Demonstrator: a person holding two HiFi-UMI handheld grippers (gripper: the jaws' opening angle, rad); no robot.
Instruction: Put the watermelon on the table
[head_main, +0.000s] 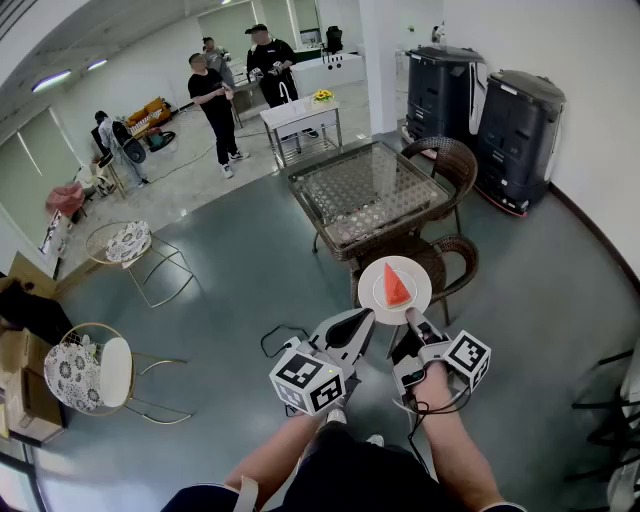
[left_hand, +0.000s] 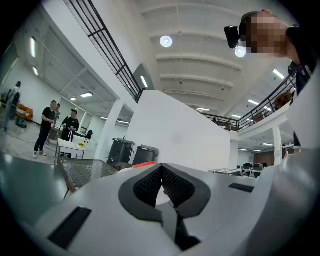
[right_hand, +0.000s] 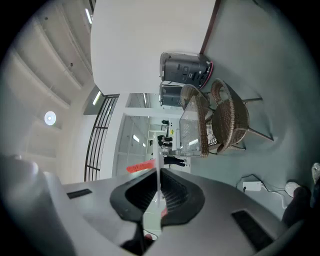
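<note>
A red wedge of watermelon (head_main: 397, 286) lies on a small white plate (head_main: 378, 272) held in the air just short of the glass-topped wicker table (head_main: 370, 195). My right gripper (head_main: 410, 316) is turned on its side and shut on the plate's near rim. In the right gripper view the plate (right_hand: 158, 160) runs edge-on between the pads, with the watermelon (right_hand: 140, 166) to its left. My left gripper (head_main: 368, 316) is shut, its tips against the plate's near left edge. In the left gripper view the watermelon (left_hand: 145, 164) peeks over my left gripper (left_hand: 161, 170).
Two wicker chairs (head_main: 452, 165) (head_main: 455, 255) stand at the table's right and near sides. Two black machines (head_main: 480, 115) line the right wall. A white side table (head_main: 300, 120) and several people (head_main: 215, 105) are at the back. Round metal chairs (head_main: 95, 370) sit left. A cable (head_main: 275, 340) lies on the floor.
</note>
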